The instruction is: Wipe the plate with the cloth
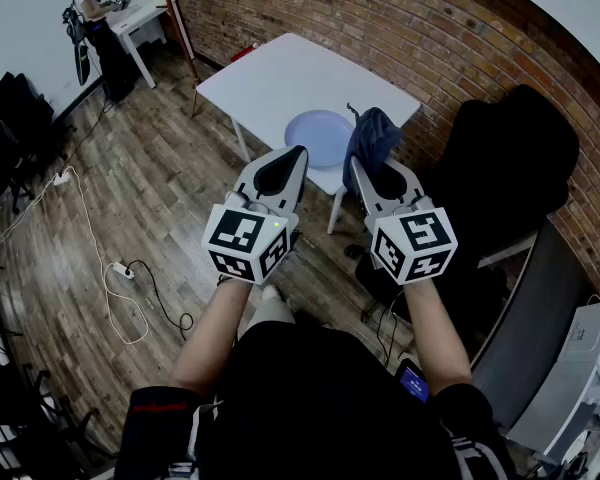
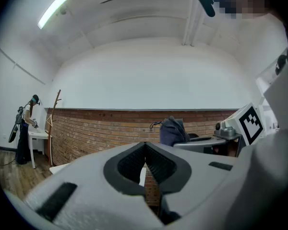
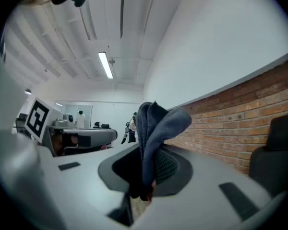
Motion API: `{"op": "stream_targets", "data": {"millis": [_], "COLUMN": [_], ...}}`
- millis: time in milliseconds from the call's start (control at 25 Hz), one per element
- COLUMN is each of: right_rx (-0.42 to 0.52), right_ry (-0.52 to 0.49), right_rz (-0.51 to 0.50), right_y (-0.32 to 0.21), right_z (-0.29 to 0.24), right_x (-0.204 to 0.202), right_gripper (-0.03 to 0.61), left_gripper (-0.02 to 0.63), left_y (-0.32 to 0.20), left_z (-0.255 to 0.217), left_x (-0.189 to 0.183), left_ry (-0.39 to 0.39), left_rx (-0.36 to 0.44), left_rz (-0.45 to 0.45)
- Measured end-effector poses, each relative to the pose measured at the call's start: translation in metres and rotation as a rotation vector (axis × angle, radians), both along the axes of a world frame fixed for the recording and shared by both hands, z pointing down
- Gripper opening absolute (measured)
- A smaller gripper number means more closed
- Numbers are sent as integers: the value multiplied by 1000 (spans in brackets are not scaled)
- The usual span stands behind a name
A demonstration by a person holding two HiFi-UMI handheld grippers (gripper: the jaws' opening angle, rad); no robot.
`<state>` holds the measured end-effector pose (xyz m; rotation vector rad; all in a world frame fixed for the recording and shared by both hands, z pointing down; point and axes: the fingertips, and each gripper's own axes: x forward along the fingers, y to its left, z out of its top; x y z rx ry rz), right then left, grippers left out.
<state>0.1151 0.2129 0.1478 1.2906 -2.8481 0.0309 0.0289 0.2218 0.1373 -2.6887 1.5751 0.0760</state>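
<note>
The person wears a black short-sleeved top [image 1: 320, 398] with a thin red band on the left sleeve [image 1: 156, 412], and the left gripper [image 1: 298, 154] and right gripper [image 1: 354, 164] are pale grey shells with black-lined jaws and black-and-white marker cubes [image 1: 248, 240].

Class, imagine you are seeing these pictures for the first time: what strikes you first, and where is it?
The dark blue cloth stands out, pinched in the right claw and seen against the near edge of the white table. A pale blue plate lies on that table near the edge. The left claw is shut and empty.
</note>
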Motion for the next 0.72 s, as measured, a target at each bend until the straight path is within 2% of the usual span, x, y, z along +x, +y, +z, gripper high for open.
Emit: {"op": "stream_targets", "data": {"millis": [240,440,720], "right_rx": [-10,-12,-19], "right_ry": [-20,-20,-20], "right_rz": [-12,-16,-30], "right_y": [3,2,-7], "right_z": [0,-2,1], "right_x": [8,14,8], "right_gripper": [61,61,61], "left_gripper": [18,18,18], "left_y": [-2,-2,-10], "left_z": [4,1,0], "left_x": [5,15,7], "left_ry": [8,-17,-11], "left_rx": [-13,-3,-1], "left_rz": [-8,-2,-20]}}
